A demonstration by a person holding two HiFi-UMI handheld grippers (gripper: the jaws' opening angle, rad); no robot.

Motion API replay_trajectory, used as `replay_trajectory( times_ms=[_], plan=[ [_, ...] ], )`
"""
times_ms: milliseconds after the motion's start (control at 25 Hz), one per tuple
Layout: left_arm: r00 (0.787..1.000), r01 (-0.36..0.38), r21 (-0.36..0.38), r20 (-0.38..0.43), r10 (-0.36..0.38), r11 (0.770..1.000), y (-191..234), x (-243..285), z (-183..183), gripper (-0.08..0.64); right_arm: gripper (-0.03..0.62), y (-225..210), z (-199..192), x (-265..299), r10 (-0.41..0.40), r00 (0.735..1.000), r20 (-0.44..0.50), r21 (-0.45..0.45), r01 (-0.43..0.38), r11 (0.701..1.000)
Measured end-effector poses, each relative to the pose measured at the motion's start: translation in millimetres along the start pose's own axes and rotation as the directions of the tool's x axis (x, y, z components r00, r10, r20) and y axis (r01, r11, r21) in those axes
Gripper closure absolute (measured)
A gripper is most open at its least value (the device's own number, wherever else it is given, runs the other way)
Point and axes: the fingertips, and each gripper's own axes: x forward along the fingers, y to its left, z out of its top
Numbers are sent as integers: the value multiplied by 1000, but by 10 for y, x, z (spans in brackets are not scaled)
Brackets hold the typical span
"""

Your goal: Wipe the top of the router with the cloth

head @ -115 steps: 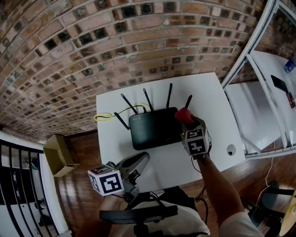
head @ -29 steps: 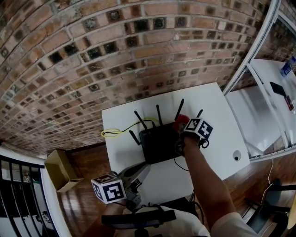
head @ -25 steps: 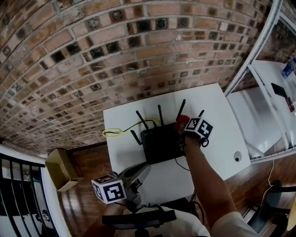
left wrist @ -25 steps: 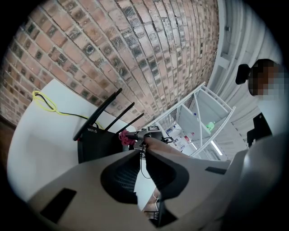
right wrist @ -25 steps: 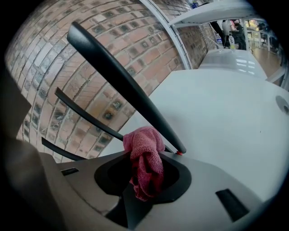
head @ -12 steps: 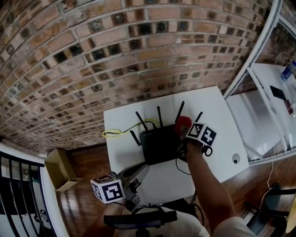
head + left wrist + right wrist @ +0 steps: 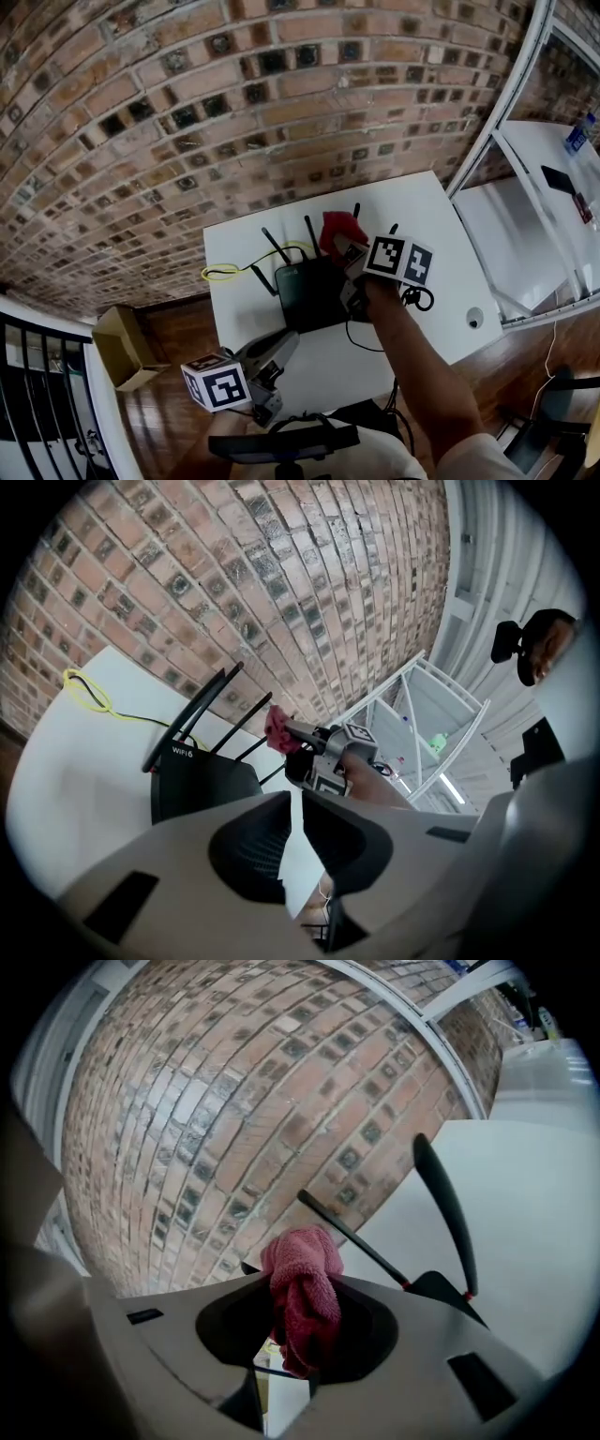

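The black router [image 7: 305,292] with several upright antennas [image 7: 309,236] lies near the back of the white table [image 7: 431,211]. My right gripper [image 7: 345,247] is shut on the red cloth [image 7: 339,228] and holds it up over the router's back right part, among the antennas. In the right gripper view the cloth [image 7: 302,1299] bulges from between the jaws, with two antennas [image 7: 445,1206] beyond it. My left gripper [image 7: 279,345] hangs low at the table's front edge, jaws together and holding nothing. The left gripper view shows the router [image 7: 202,778], the cloth [image 7: 278,727] and the right gripper [image 7: 298,731].
A yellow cable [image 7: 221,272] loops at the table's back left. A black cord [image 7: 418,300] curls right of the router, near a round grommet [image 7: 472,320]. The brick wall [image 7: 234,103] stands just behind. A cardboard box [image 7: 117,335] sits on the wooden floor at left.
My right gripper has lifted the cloth off the router's right side and carried it left and back, above the antennas. The left gripper has stayed put.
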Motion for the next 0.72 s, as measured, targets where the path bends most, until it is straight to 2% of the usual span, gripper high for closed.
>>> replay_trajectory(
  times_ms=[200,320,520,720],
  plan=[
    [1000,-25,2,8,25,1000,13,9,-27,525,466,418,279,107,133,991,-14,-47,-133,990],
    [999,-38,-1,19,38,999,8,12,-16,525,467,503,248,207,175,981,-79,-62,-180,982],
    [997,-67,-8,31,67,998,58,20,-11,525,466,324,76,328,169,974,-150,-41,-177,983],
    [997,-71,-20,40,72,997,83,76,-16,525,466,27,-118,429,113,969,-218,-33,-123,992]
  ],
)
